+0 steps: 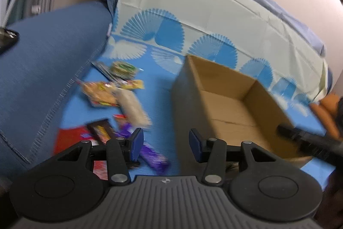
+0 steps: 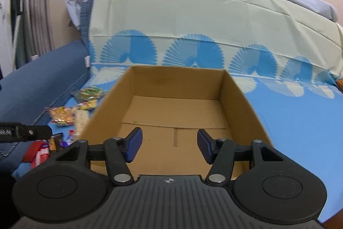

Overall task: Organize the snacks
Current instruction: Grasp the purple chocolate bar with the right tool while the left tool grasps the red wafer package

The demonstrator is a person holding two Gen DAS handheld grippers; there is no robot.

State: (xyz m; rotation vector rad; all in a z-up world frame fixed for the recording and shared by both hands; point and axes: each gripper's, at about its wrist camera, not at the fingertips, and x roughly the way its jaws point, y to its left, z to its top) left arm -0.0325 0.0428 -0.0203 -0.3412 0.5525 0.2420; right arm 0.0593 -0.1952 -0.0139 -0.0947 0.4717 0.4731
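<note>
An open cardboard box [image 1: 231, 104] [image 2: 175, 108] stands on a blue fan-patterned cloth [image 2: 300, 117], and its brown floor shows. Left of it lie several loose snack packets: a purple one [image 1: 150, 153], a beige one [image 1: 134, 108], a yellow-orange one [image 1: 100, 91], a green round one [image 1: 123, 69] [image 2: 90, 92] and a red one [image 1: 70, 138]. My left gripper [image 1: 166, 138] hangs open over the box's left wall and the purple packet, with nothing between its fingers. My right gripper [image 2: 169, 138] is open above the box's near end, also holding nothing.
A blue cushion or armrest [image 1: 42, 70] [image 2: 42, 78] borders the snacks on the left. The pale cloth runs up the backrest [image 2: 193, 18] behind the box. Grey curtains [image 2: 36, 3] hang at far left. An orange shape [image 1: 325, 113] shows at the right edge.
</note>
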